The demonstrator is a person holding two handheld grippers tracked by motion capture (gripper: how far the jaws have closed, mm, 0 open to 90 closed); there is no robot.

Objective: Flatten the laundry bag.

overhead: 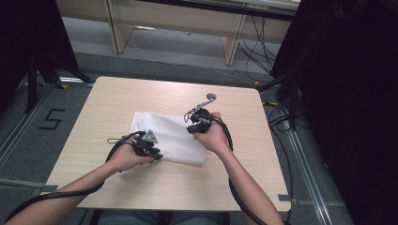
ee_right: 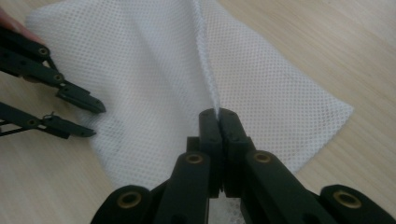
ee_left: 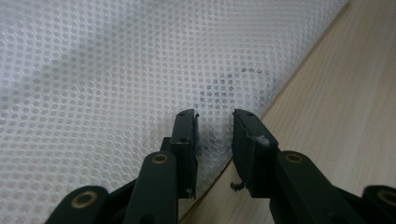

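- The white mesh bag [overhead: 170,137] lies flat near the middle of the wooden table [overhead: 244,187], well clear of all 4 edges, its long side running from the far-left toward the near-right.
- The right gripper [ee_right: 219,113] has its 2 jaws pressed together on a raised ridge of the mesh – in the right gripper view a thin pleat of fabric climbs straight out from between the tips.
- In the high view the right gripper [overhead: 196,123] sits over the bag's right side, held by the person's right hand [overhead: 213,136].
- The left gripper [ee_left: 214,122] is parted to a narrow gap with nothing between its jaws; its tips hover over the mesh just inside the bag's near edge, with bare table beside them.
- From above, the left gripper [overhead: 149,146] is at the near-left part of the bag, in the left hand [overhead: 124,157].
- Handling, as a judgement: the bag looks very light, limp and thin – it tents where pinched and would sag and fold if lifted by 1 point.
- The open weave probably gives the pads some bite, so slipping seems unlikely, though snagging is possible.
- Best holds look like a hem, a corner, or a pinched-up fold; the left jaws would need to press down to gather a layer off the flat surface.
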